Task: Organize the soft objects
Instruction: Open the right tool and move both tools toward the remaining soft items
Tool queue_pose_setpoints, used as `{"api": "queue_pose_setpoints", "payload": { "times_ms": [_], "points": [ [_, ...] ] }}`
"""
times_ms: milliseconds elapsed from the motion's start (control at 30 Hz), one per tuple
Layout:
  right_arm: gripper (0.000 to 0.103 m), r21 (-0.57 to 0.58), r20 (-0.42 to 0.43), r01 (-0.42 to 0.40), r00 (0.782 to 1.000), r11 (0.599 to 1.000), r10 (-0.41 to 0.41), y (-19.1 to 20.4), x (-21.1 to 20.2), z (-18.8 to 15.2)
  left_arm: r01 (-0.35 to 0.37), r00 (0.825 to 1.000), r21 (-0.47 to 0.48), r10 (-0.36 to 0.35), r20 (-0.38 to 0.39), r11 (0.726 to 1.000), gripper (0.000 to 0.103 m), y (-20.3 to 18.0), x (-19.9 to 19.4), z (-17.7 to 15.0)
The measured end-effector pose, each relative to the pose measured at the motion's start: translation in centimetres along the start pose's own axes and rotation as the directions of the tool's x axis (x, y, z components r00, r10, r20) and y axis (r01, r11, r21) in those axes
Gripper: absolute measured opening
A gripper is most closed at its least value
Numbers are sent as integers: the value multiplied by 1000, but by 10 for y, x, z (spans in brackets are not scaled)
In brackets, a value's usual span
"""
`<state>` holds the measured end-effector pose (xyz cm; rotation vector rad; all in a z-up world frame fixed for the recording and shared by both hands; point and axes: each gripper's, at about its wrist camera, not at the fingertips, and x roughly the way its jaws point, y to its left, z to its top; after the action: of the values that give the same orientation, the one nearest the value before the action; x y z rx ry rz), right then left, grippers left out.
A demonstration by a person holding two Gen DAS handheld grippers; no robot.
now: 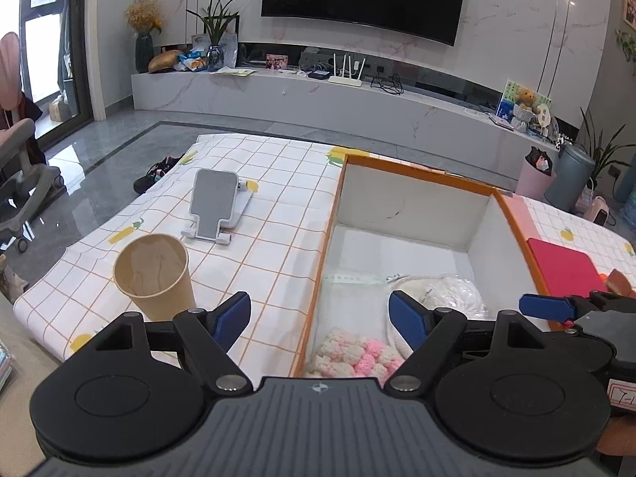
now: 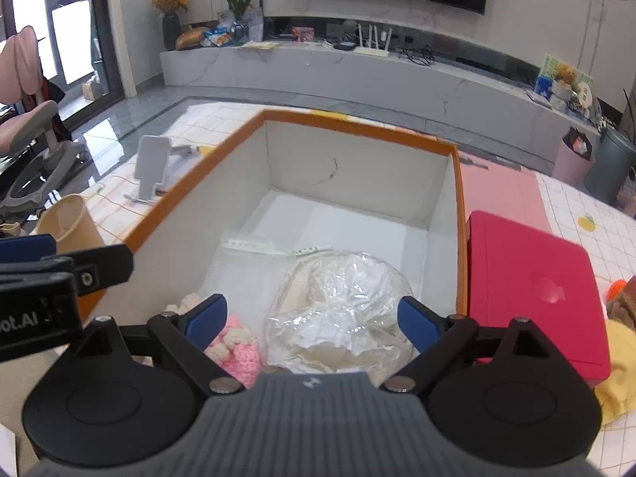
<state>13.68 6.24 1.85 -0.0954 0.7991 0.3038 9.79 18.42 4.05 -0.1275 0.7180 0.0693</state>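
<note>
An open orange-rimmed box point(image 1: 417, 173) point(image 2: 357, 125) with white inner walls stands on the checked tablecloth. Inside lie a pink-and-cream knitted piece point(image 1: 353, 353) point(image 2: 236, 348), a white mesh pouch point(image 1: 349, 302) point(image 2: 238, 266) and a plastic-wrapped cream soft item point(image 1: 453, 292) point(image 2: 342, 306). My left gripper point(image 1: 320, 318) is open and empty over the box's near left wall. My right gripper point(image 2: 312, 318) is open and empty above the wrapped item; it shows at the right edge of the left wrist view point(image 1: 556, 308). A yellow soft item point(image 2: 618, 373) and a brown-orange knitted one point(image 2: 622, 298) lie right of the box.
A brown paper cup point(image 1: 153, 272) point(image 2: 67, 220) and a grey phone stand point(image 1: 212, 202) point(image 2: 151, 167) stand left of the box. A red flat box point(image 2: 532, 286) point(image 1: 564, 266) lies on a pink sheet point(image 2: 501, 194) to its right. Floor and office chair point(image 1: 16, 167) lie beyond.
</note>
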Motion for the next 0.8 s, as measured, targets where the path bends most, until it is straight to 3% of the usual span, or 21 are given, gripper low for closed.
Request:
{"api": "queue_pose_setpoints", "payload": {
  "times_ms": [200, 467, 633, 700, 800],
  "points": [
    [91, -32, 34, -39, 999, 999, 40, 0, -31, 2, -10, 999, 12, 9, 33, 1000, 93, -13, -27, 8],
    [91, -55, 152, -30, 988, 998, 38, -26, -101, -2, 5, 996, 78, -12, 87, 997, 93, -61, -70, 17],
    [95, -90, 226, 83, 972, 992, -61, -69, -141, -20, 48, 992, 145, -64, 110, 988, 93, -102, -83, 15],
    [95, -106, 226, 130, 969, 986, -103, -92, -151, -31, 40, 989, 163, -63, 135, 986, 93, -121, -83, 11],
    [95, -74, 199, 201, 963, 977, -183, -134, -159, -47, 58, 991, 172, -78, 112, 983, 93, -145, -74, 7]
  ]
}}
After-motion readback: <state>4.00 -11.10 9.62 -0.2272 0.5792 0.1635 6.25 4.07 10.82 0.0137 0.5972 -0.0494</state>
